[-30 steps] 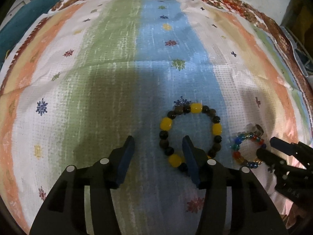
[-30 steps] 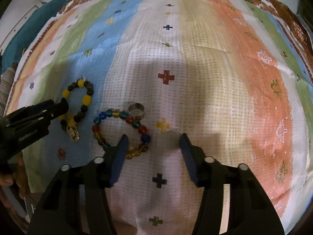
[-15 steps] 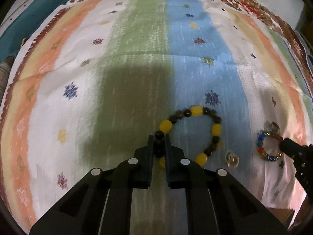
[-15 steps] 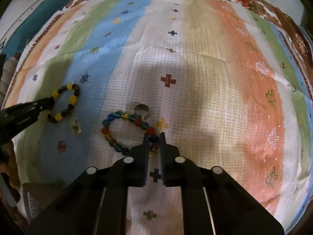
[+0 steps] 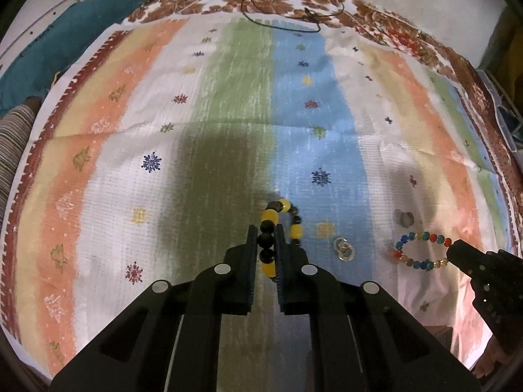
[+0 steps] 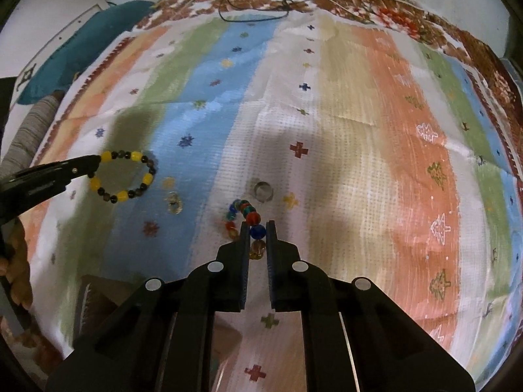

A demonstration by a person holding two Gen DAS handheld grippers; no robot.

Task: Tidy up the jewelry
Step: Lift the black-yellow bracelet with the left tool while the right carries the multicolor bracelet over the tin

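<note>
Striped cloth: pastel bands of orange, green, blue and white with small stitched motifs; it covers the whole worktop, a brown floral border along its far edge.
Left claw: clamped down to a narrow gap on the yellow-and-black bracelet; two dark beads sit pinched between its fingers.
Yellow-and-black bracelet, position: one side in the left claw; the rest of the loop extends away from the tips, over the green-blue stripe boundary. Whether it touches the cloth, I cannot tell. In the right wrist view the loop reads as open and round.
Right claw: closed to a narrow gap on the multicolour bracelet; a blue bead and an amber bead lie between its fingers.
Multicolour bracelet, position: extends from the right claw tips, above the white stripe.
Silver ring: on the cloth, just beyond the multicolour bracelet.
Clear crystal piece: on the blue stripe, between the two bracelets, apart from both.
Black cord: at the far floral border.
</note>
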